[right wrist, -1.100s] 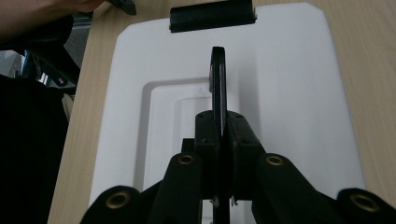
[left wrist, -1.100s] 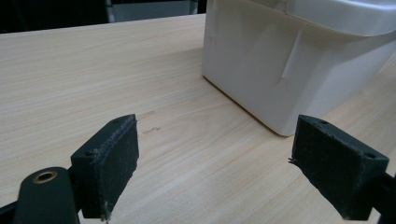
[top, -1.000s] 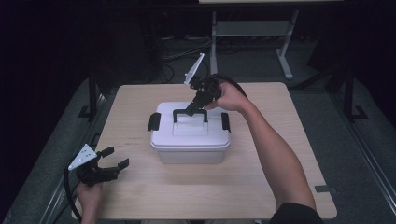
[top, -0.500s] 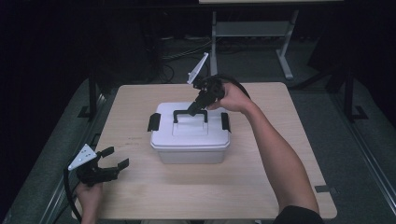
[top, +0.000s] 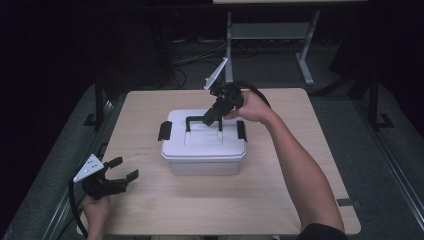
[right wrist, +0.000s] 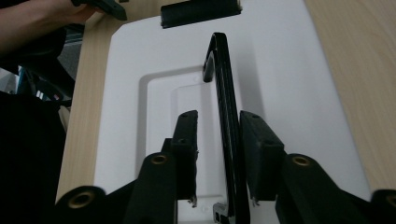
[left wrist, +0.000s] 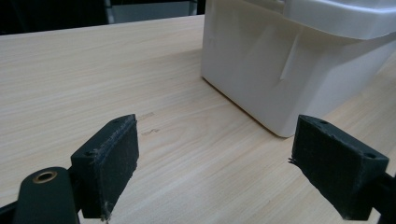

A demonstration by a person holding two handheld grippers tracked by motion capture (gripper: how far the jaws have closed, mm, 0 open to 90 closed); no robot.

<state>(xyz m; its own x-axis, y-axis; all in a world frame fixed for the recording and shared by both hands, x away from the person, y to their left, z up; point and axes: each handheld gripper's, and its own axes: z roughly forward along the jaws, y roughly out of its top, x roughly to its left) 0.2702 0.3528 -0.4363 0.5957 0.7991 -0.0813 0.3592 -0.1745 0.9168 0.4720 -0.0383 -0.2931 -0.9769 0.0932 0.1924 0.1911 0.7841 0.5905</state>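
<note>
A white lidded box (top: 202, 150) with black side latches stands in the middle of the table. Its black carry handle (top: 197, 119) is raised upright above the lid. My right gripper (top: 212, 116) reaches down onto that handle from the far side. In the right gripper view the handle (right wrist: 224, 93) runs between the jaws of the right gripper (right wrist: 218, 154), which press in on both sides over the white lid (right wrist: 289, 70). My left gripper (top: 122, 169) rests open near the front left corner. In its own view the left gripper (left wrist: 215, 163) holds nothing, and the box (left wrist: 280, 60) is just beyond it.
The wooden table (top: 150, 210) has bare room on all sides of the box. A black latch (right wrist: 198, 11) sits at the lid's end. A metal stand (top: 270, 35) and cables are on the dark floor behind.
The right gripper has stayed on the handle with a slight shift. The left gripper and the box have not moved.
</note>
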